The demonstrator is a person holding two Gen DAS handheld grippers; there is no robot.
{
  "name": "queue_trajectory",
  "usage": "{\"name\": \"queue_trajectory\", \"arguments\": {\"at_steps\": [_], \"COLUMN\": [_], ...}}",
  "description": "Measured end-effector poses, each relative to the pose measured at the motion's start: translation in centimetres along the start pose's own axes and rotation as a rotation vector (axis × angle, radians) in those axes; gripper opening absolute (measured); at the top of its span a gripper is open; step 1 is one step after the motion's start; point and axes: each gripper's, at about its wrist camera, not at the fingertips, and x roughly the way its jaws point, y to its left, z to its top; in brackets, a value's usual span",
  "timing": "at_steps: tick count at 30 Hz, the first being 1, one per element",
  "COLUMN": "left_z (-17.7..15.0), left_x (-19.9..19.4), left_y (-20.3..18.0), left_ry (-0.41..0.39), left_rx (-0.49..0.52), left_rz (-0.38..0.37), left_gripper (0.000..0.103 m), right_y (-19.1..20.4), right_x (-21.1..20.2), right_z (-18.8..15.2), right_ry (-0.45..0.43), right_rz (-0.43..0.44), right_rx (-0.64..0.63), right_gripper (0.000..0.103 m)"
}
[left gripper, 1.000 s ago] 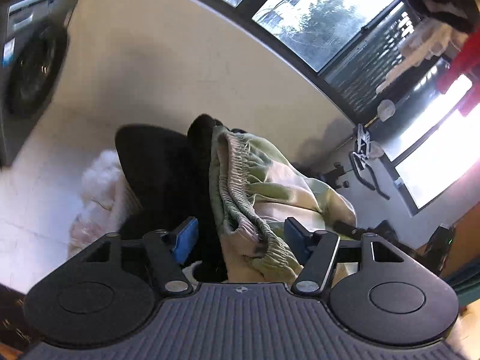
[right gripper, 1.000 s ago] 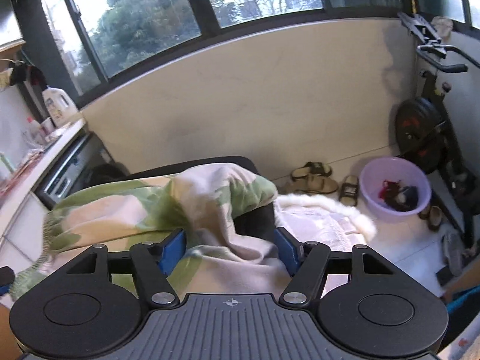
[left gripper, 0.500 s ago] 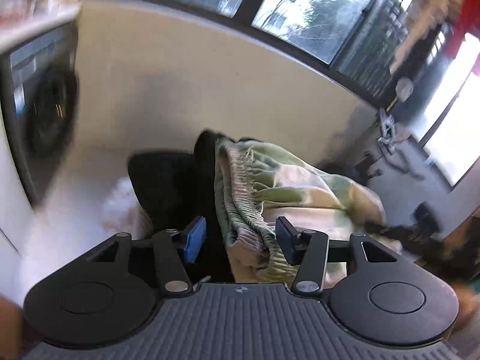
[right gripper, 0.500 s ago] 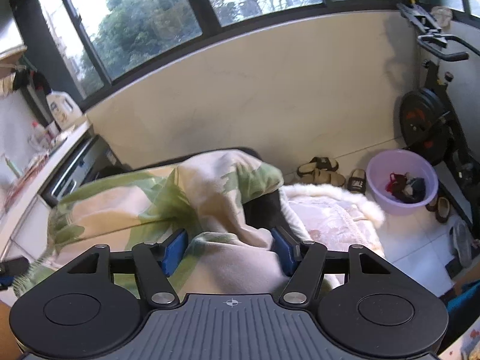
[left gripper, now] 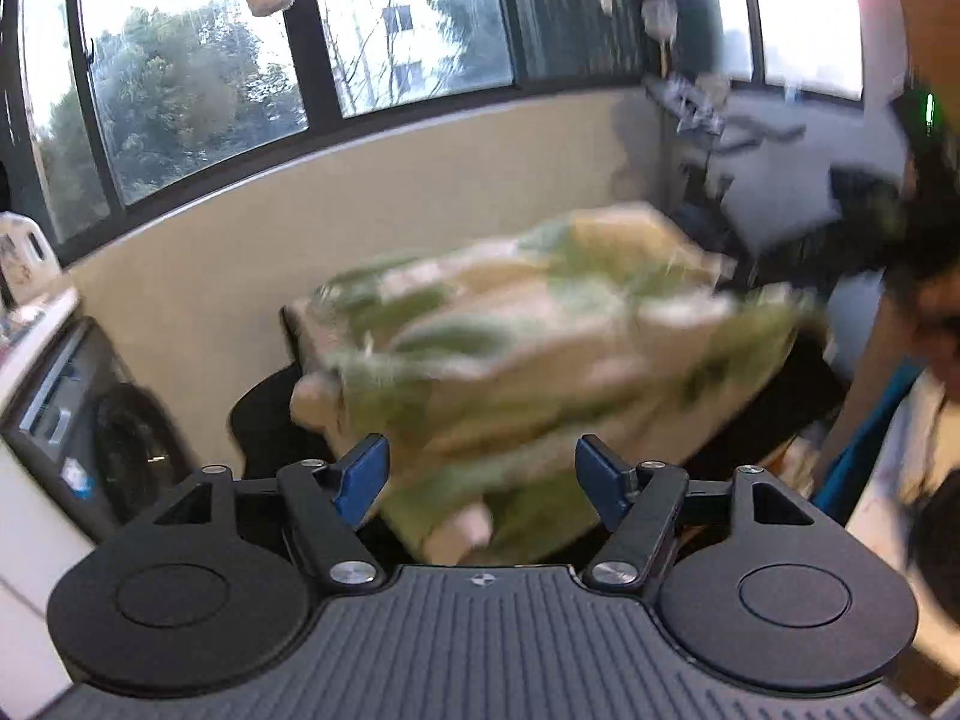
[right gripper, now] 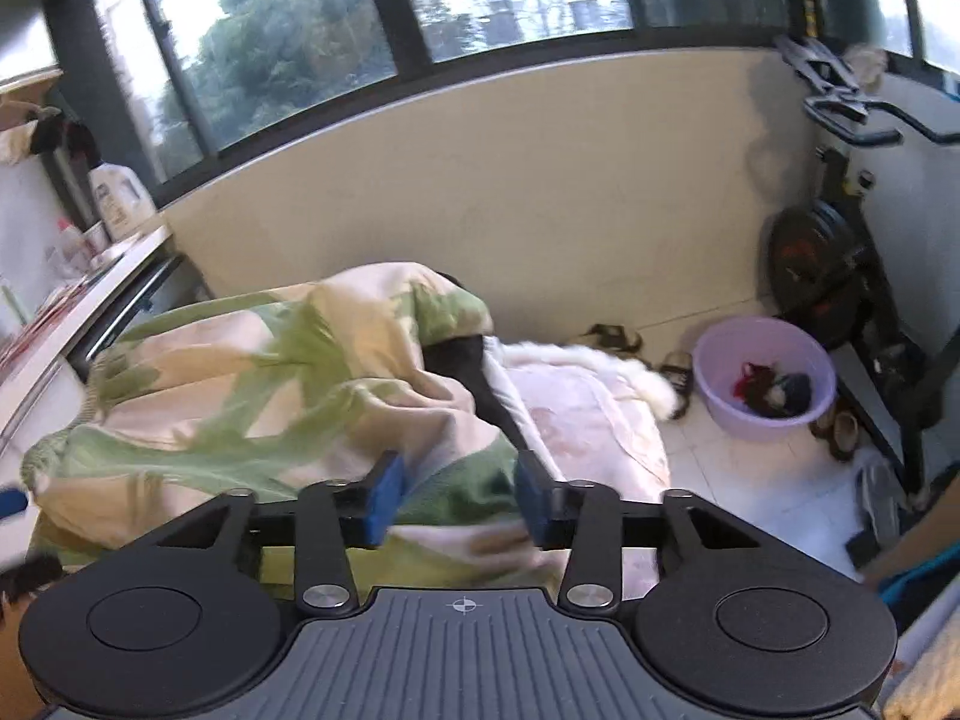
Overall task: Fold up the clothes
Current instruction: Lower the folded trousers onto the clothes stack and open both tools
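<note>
Clothes here mean one green and cream patterned garment, heaped on a dark chair.

Left wrist view: the left gripper has its blue-padded fingers spread wide, and the jaws are opening. The garment sits between and beyond the two fingers, badly blurred; a fold of it hangs down into the gap, yet neither pad visibly presses on the cloth. Beyond the left finger stands a washing machine, with a white detergent jug above it on the counter. Behind everything runs a cream wall under a row of windows. Past the right finger a person shows only as a dark blur at the frame's edge.

Right wrist view: the right gripper is closing, its blue fingers on either side of a bunched green and cream fold; the pads appear to touch the cloth on both sides. The garment spreads away to the left of the fingers. Just beyond the right finger lies a pale pink fluffy blanket. Farther right on the tiled floor sit a lilac plastic basin holding small dark items, some sandals near the wall, and an exercise bike.
</note>
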Motion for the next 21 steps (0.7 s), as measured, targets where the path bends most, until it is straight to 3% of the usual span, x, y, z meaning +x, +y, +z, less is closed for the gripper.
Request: {"name": "queue_trajectory", "arguments": {"at_steps": [1,3,4,5,6,7,8,14,18,21], "left_z": [-0.4,-0.7,-0.7,-0.8,-0.8,-0.8,-0.8,-1.0,-1.7,-1.9], "left_x": [0.4,1.1,1.6,2.1,2.6,3.0,3.4,3.5,3.3,3.0], "left_y": [-0.1,0.0,0.4,0.8,1.2,1.8,2.4,2.7,3.6,3.7], "left_ry": [0.016,0.027,0.028,0.029,0.029,0.034,0.039,0.019,0.035,0.03], "left_rx": [0.019,0.026,0.005,-0.017,-0.039,-0.073,-0.106,-0.104,-0.146,-0.139], "left_rz": [0.027,0.081,0.102,0.122,0.142,0.129,0.117,0.132,0.092,0.098], "left_gripper": [0.071,0.071,0.069,0.066,0.061,0.06,0.06,0.06,0.064,0.072], "right_y": [-0.3,-0.9,-1.0,-1.1,-1.2,-1.2,-1.0,-1.6,-2.5,-2.8], "right_x": [0.1,0.3,0.3,0.2,0.1,0.0,-0.5,-4.0,-1.9,-0.8], "right_z": [0.0,0.0,0.0,0.0,0.0,0.0,0.1,1.1,-0.4,-1.1], "right_ry": [0.006,0.017,0.014,0.011,0.009,0.001,-0.021,-0.099,0.025,0.087], "right_rz": [-0.001,-0.001,0.009,0.018,0.028,0.037,0.047,0.111,0.025,-0.04], "right_rx": [0.026,0.071,0.075,0.079,0.082,0.085,0.088,0.133,0.111,0.107], "right_gripper": [0.056,0.06,0.055,0.034,0.024,0.014,0.012,0.01,0.013,0.029]}}
